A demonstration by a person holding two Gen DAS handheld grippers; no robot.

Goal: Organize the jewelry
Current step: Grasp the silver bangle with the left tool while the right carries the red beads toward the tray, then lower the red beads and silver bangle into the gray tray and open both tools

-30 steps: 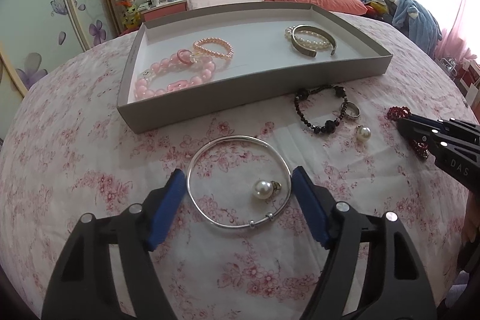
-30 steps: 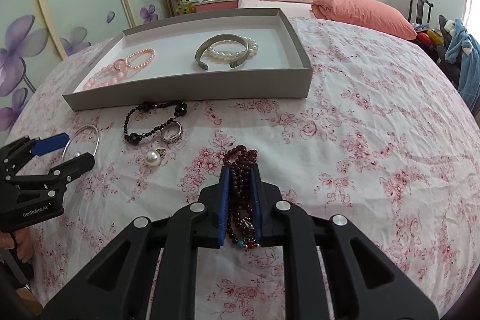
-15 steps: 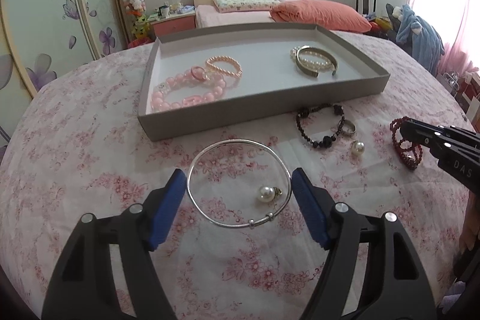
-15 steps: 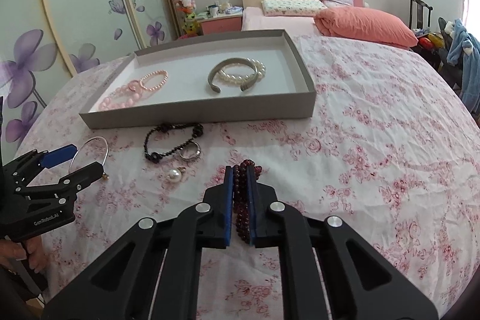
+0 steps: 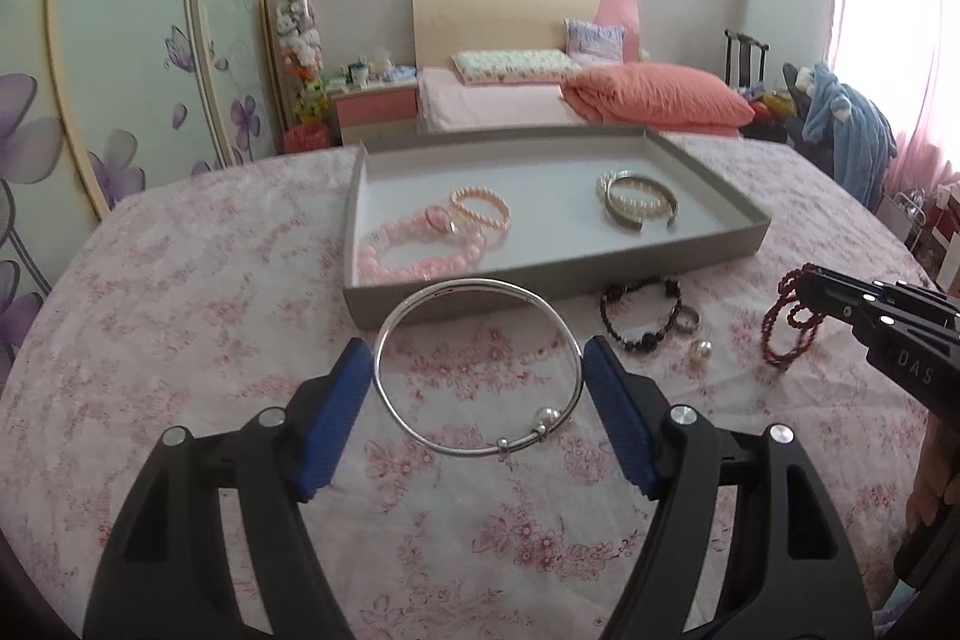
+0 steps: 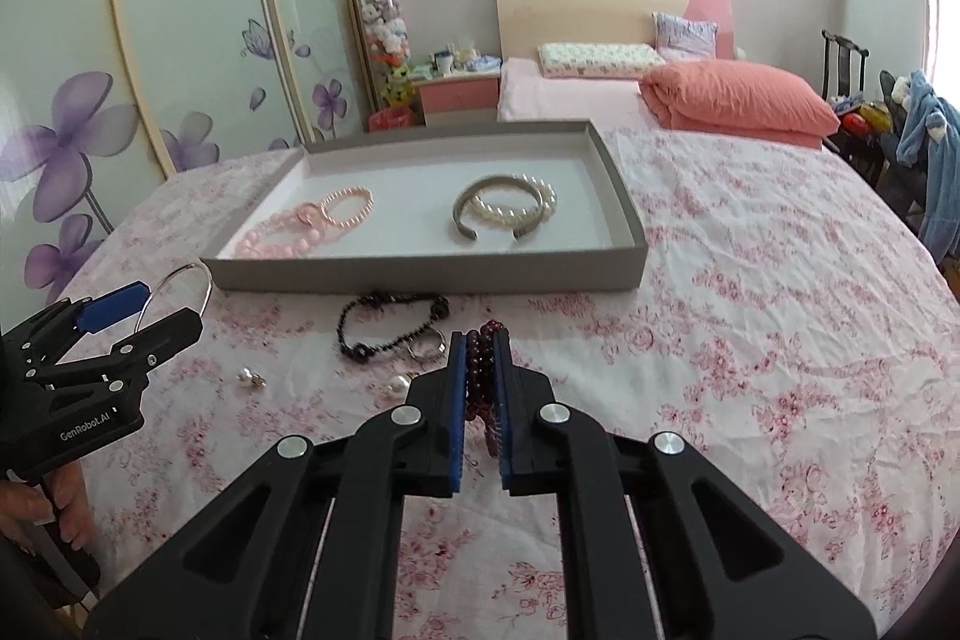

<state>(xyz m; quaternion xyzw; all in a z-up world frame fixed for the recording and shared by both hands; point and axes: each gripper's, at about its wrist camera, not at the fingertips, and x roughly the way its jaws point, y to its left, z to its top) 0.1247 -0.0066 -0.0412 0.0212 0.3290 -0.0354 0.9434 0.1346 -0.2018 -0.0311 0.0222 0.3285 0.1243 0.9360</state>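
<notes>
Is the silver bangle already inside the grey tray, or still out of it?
Out: the silver bangle sits clamped in the left gripper, short of the grey tray.

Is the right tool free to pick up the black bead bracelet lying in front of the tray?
Probably not yet: the right tool is shut on the dark red bead bracelet. The black bead bracelet itself lies uncovered nearby.

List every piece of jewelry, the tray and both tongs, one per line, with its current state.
Left tongs: clamped on the silver bangle.
Silver bangle: held off the cloth.
Right tongs: shut on the dark red bead bracelet.
Dark red bead bracelet: lifted, dangling.
Grey tray: open, holding pink bracelets, a cuff and pearls.
Black bead bracelet: lying on the cloth.
Ring: on the cloth, beside the black bracelet.
Pearl earring: loose on the cloth.
</notes>
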